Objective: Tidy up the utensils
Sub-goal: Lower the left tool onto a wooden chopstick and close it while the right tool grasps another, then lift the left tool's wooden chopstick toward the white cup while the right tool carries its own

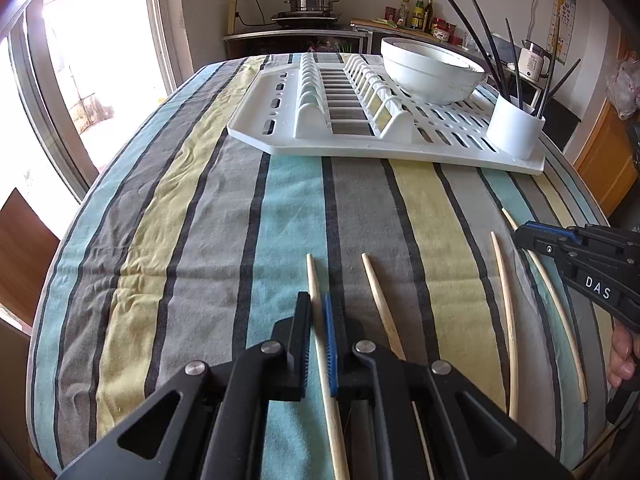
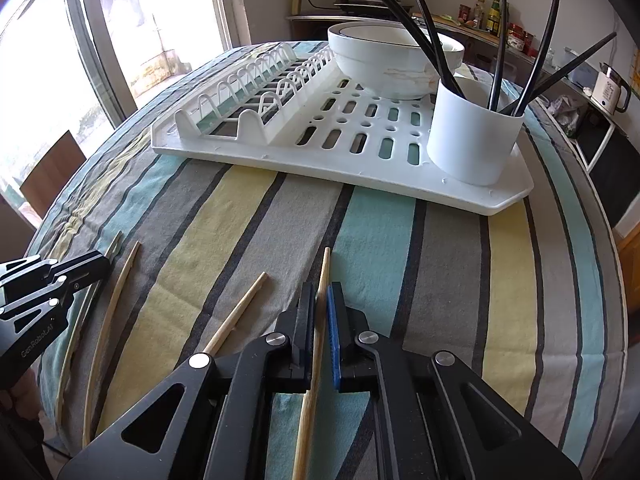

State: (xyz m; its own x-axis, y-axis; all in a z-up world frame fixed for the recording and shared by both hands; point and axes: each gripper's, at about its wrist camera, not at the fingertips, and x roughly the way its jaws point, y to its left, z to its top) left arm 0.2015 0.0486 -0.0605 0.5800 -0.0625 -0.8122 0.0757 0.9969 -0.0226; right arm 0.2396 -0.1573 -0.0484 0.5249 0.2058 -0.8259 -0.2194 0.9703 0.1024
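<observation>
A kitchen counter draped in a striped cloth (image 1: pixel 192 216), daylight pouring through the window at left, holds a white drying rack (image 1: pixel 280 136) with a stacked bowl (image 1: pixel 432 76) and a white utensil cup (image 2: pixel 472 140) already bristling with dark chopsticks (image 2: pixel 500 56).

Four pale wooden chopsticks lie on the cloth nearer the cameras, well apart from the rack, their long axes running roughly from the near edge toward it, narrow tips pointing away. The left tool (image 1: pixel 318 336) has its jaws narrowed around the leftmost chopstick (image 1: pixel 314 280), which passes between the pads; whether the pads actually pinch it cannot be told. The right tool (image 2: pixel 321 320) straddles the rightmost chopstick (image 2: pixel 325 272) the same way, jaws close on either side, a sliver of gap showing on at least one side. Two more sticks (image 1: pixel 380 300) (image 1: pixel 506 300) lie between them.

These sticks look light, stiff and thin (smooth wood, likely to roll or pivot if gripped off-centre). A hold near the middle, or somewhat toward the thicker end, would probably keep each from swinging. Lying flat on soft cloth, they leave little room under the shaft, so the pads likely need to press down into the fabric. The cup stands upright at the rack's near right corner.
</observation>
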